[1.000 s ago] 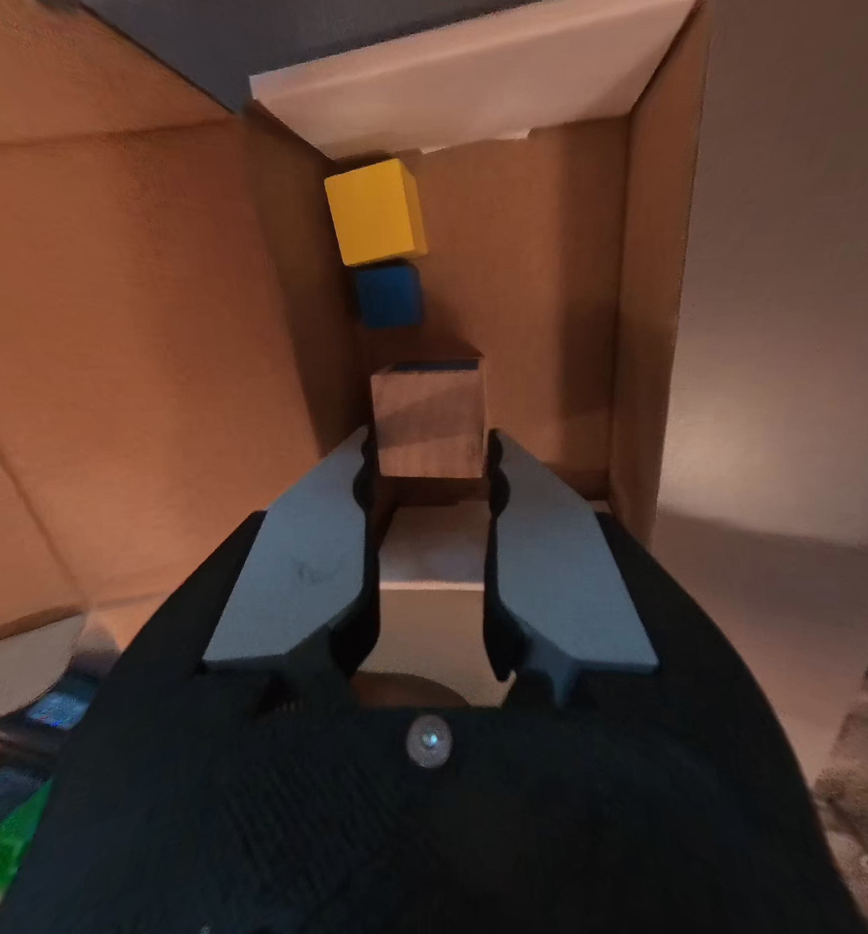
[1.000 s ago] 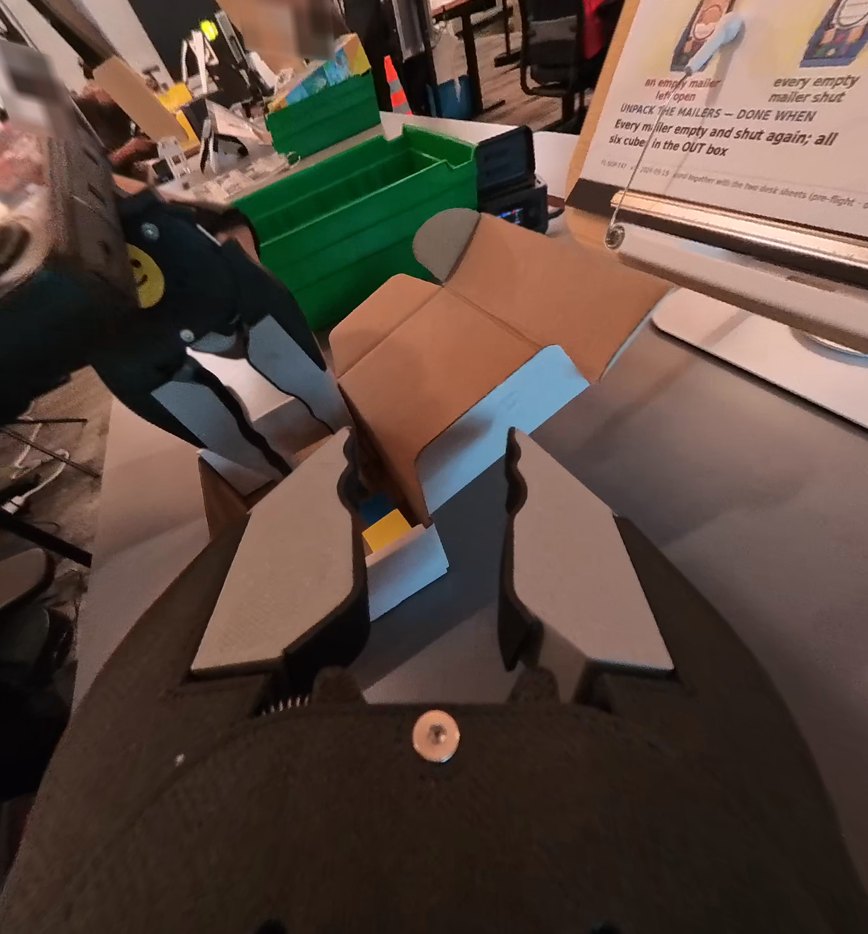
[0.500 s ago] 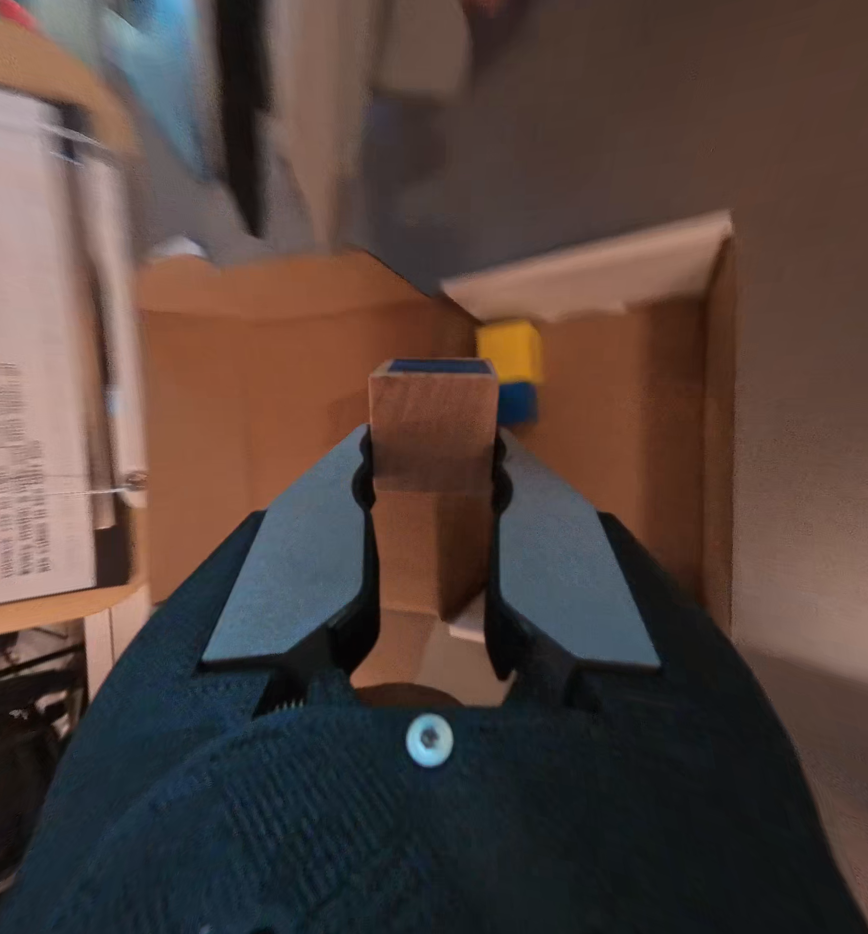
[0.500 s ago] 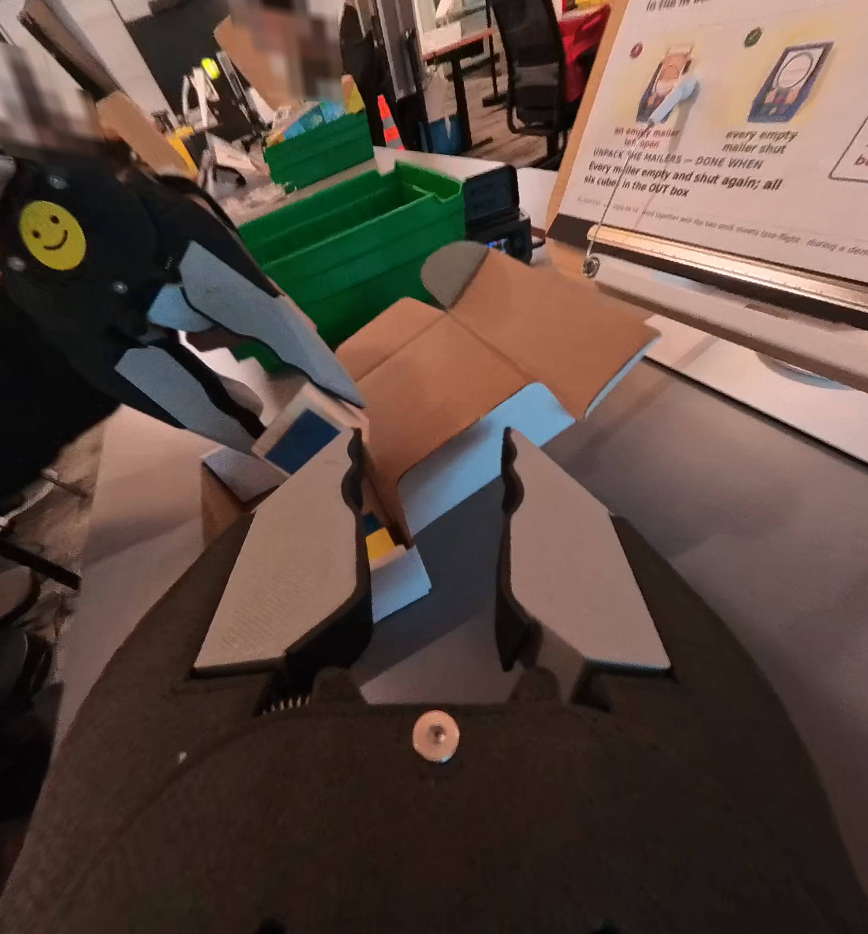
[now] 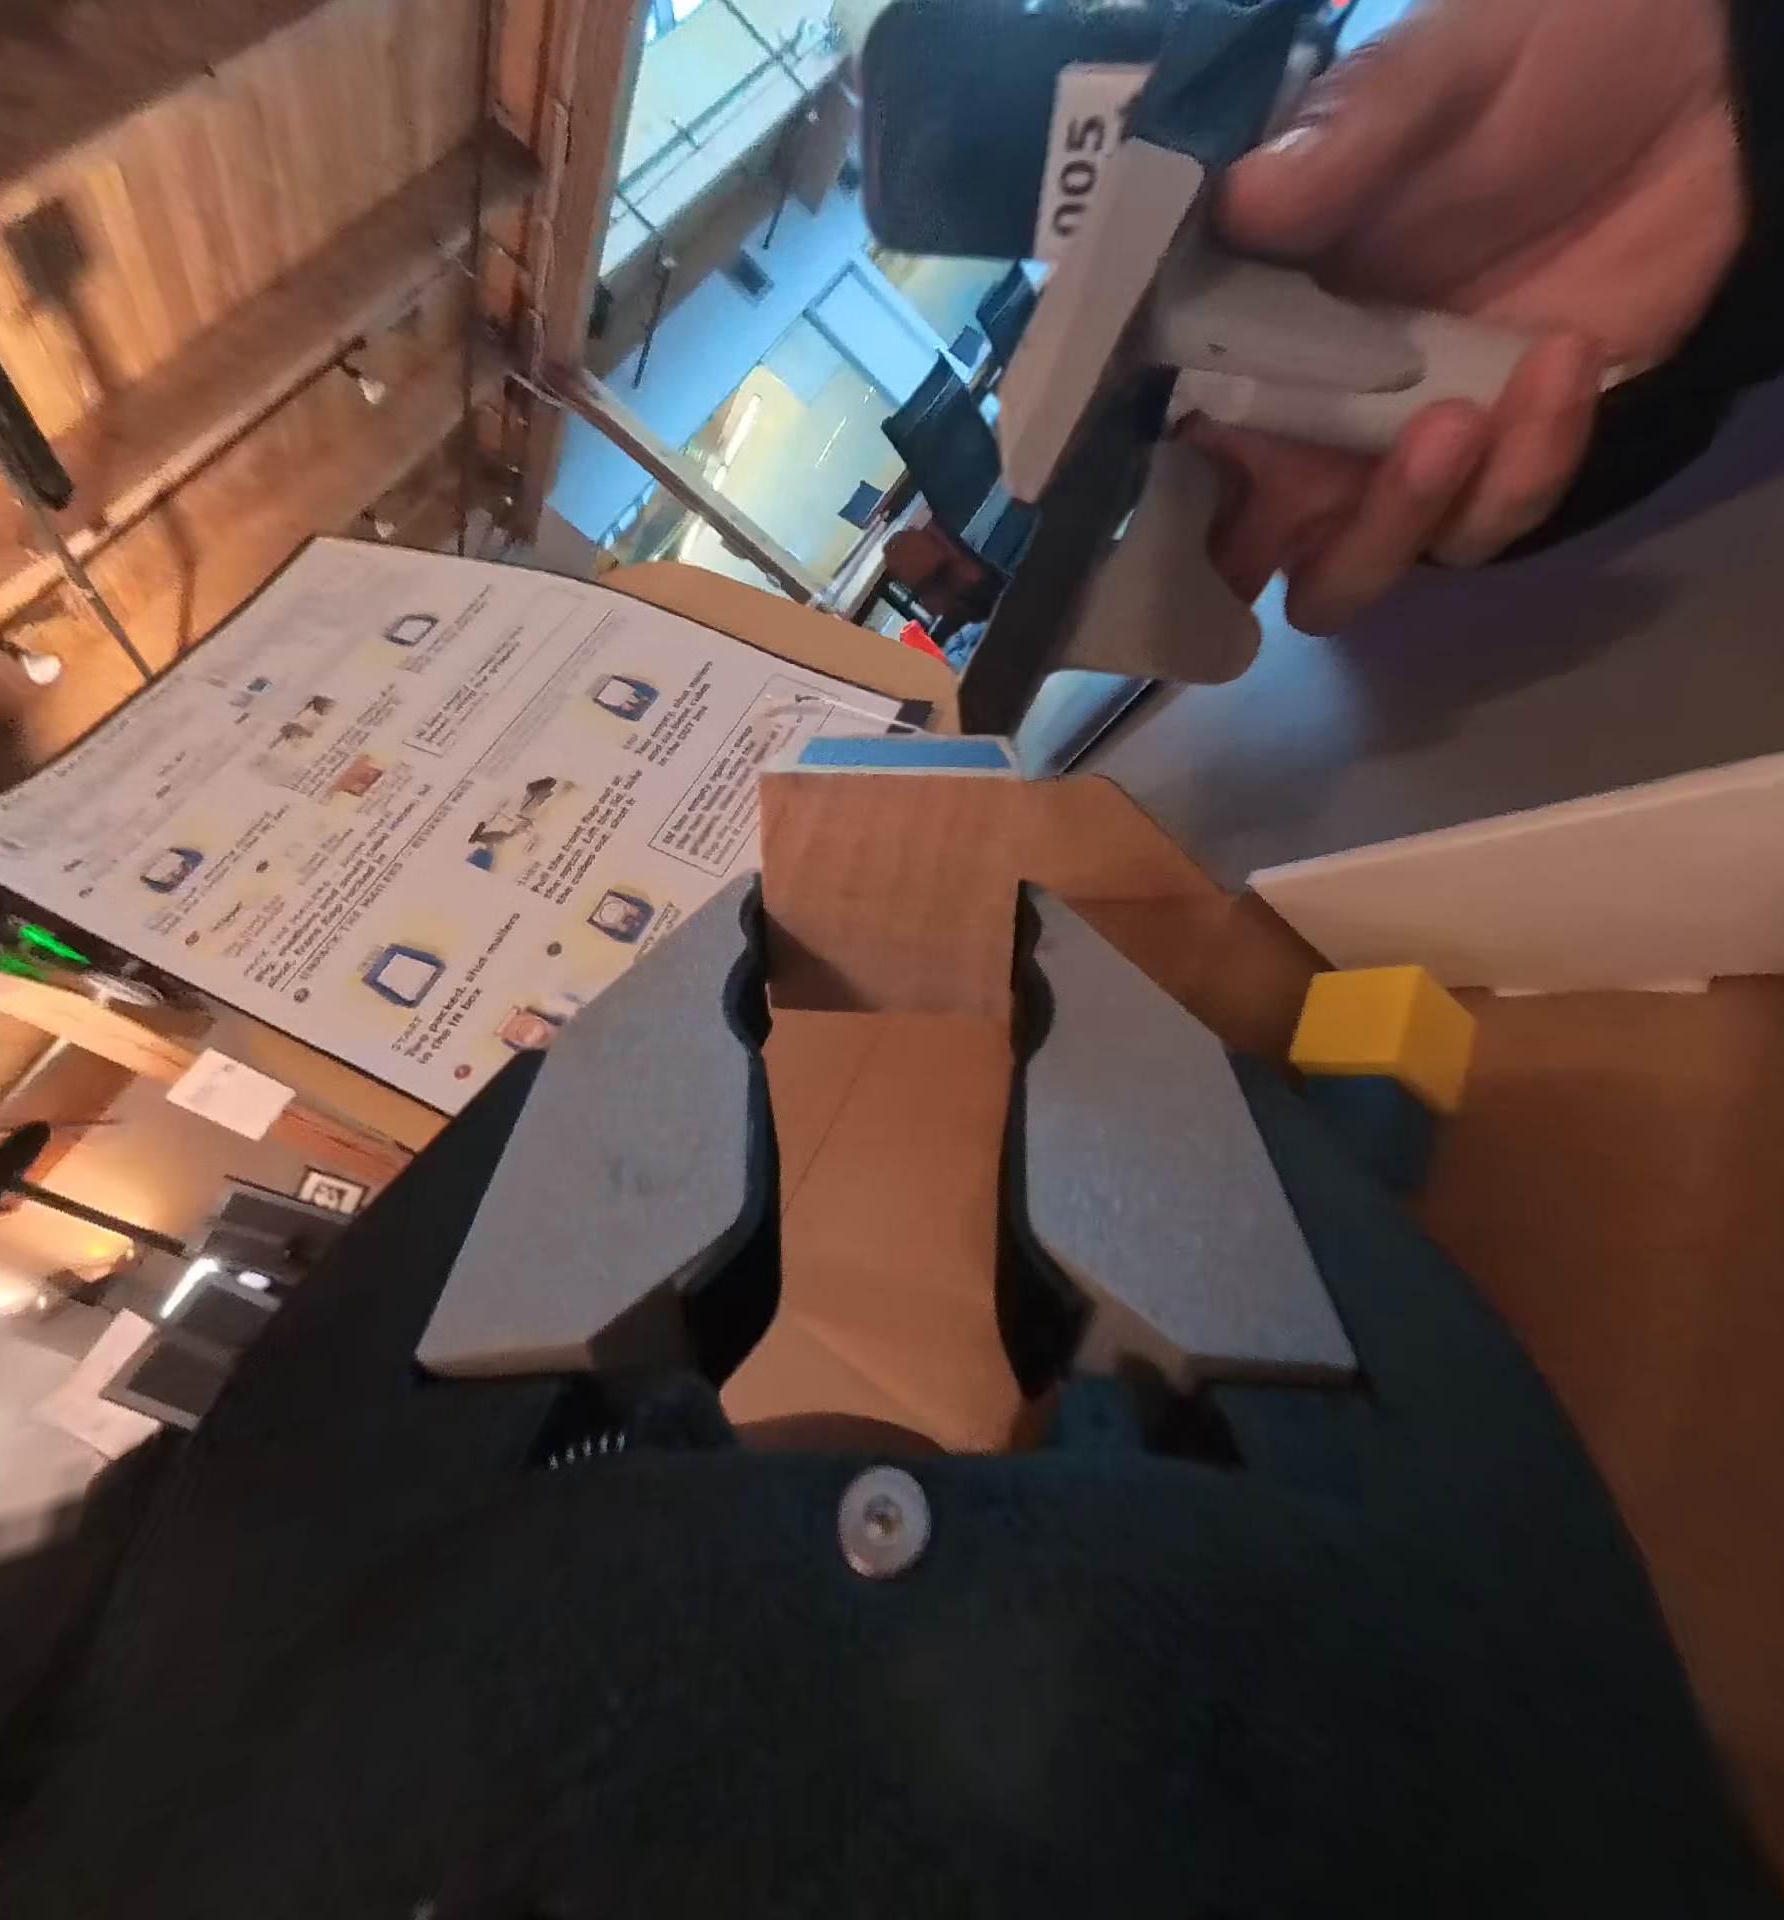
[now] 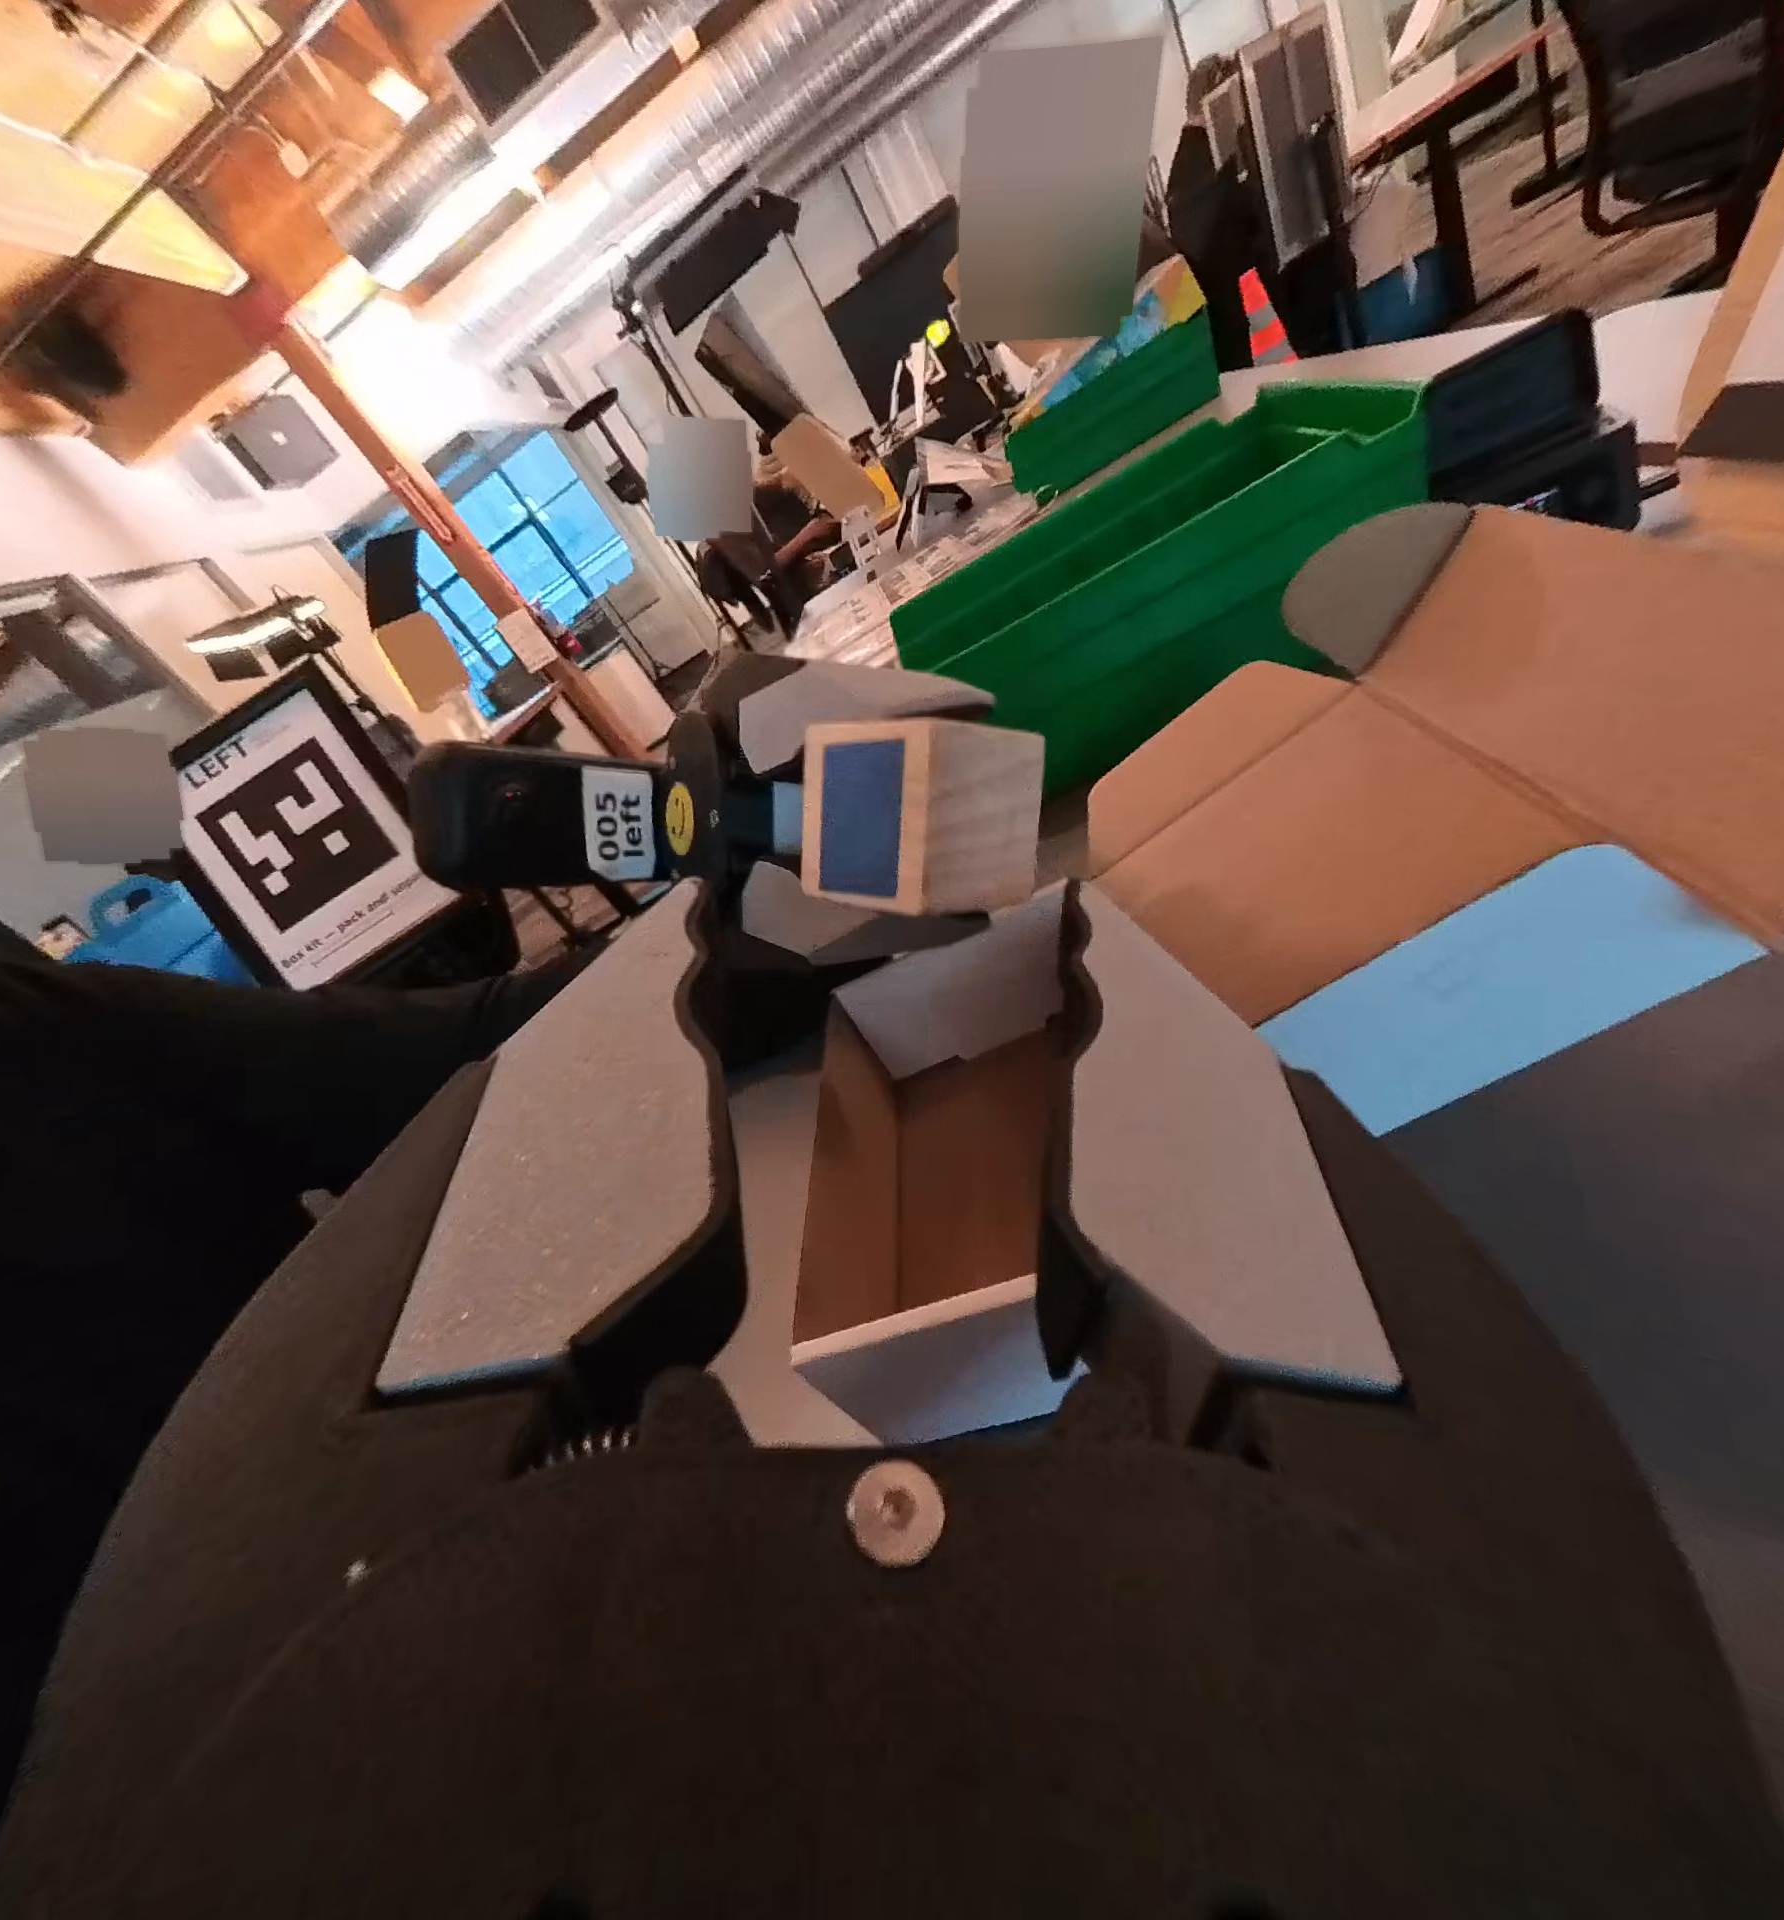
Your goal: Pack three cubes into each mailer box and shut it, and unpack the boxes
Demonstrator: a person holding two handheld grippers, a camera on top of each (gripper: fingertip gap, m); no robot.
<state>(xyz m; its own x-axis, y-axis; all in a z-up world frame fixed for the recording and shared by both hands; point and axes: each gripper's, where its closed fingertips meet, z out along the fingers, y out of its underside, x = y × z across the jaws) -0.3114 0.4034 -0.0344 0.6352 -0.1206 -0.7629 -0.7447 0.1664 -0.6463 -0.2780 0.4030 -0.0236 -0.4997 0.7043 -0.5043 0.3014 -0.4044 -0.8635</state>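
- Counter (image 6: 1646, 1195): grey, carries the open mailer box (image 6: 1439, 790), lid flap laid back toward the green bin (image 6: 1127, 592). In the left wrist view the box interior (image 5: 1646, 1195) shows brown card.
- Your right tongs (image 6: 883, 935): released, nothing between them, hovering over the near end of the box. Risk: they sit close to the box wall, and a bump could shift the box.
- Your left tongs (image 5: 888, 935): clenched on the wooden cube (image 5: 888, 883), which has a blue face (image 6: 857, 816); the cube is lifted clear above the box. The grip is at the tips only. Judgement: a quick swing toward the bin could let it slip or twist out.
- Yellow cube (image 5: 1387, 1023): in the box on top of a blue cube (image 5: 1387, 1132), against the wall. Judgement: two left to unpack, and the stack could topple if nudged.
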